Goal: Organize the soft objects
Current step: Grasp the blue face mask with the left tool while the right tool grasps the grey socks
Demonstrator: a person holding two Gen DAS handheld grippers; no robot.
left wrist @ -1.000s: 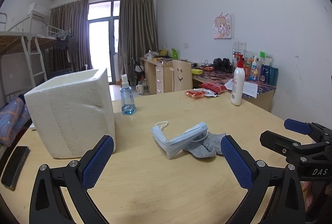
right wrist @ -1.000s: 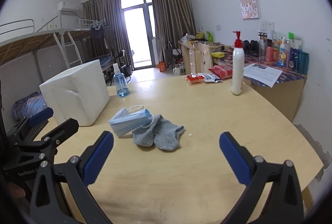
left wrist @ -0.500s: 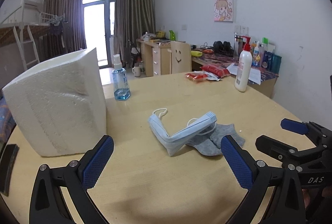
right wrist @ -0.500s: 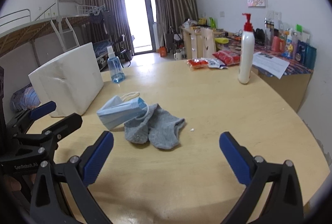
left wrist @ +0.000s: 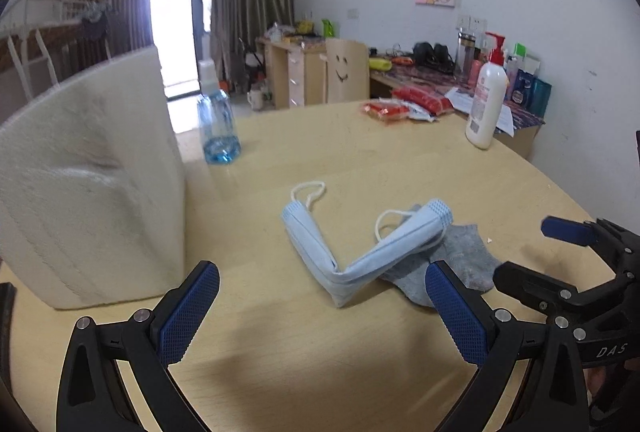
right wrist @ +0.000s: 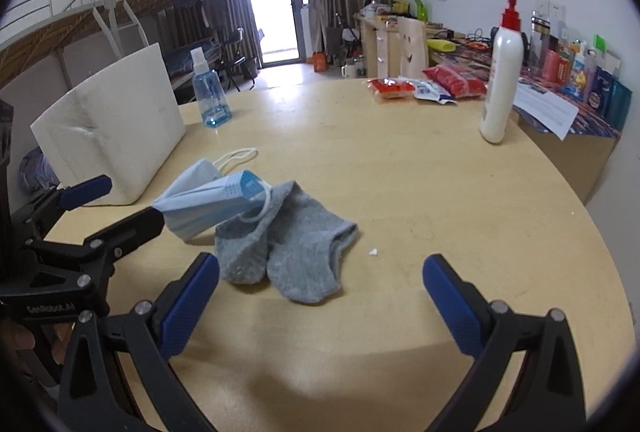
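Blue mask lay on my gray socks, both my grippers, left and right, were wide apart holding nothing, so grabbing came next.

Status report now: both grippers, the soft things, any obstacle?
Left gripper open, right gripper open. Mask overlaps grey socks, untouched. Foam box beside.

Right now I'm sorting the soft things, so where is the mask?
The mask lies folded near the table's middle, one end resting on the grey socks, with the white foam box to its left in both views.
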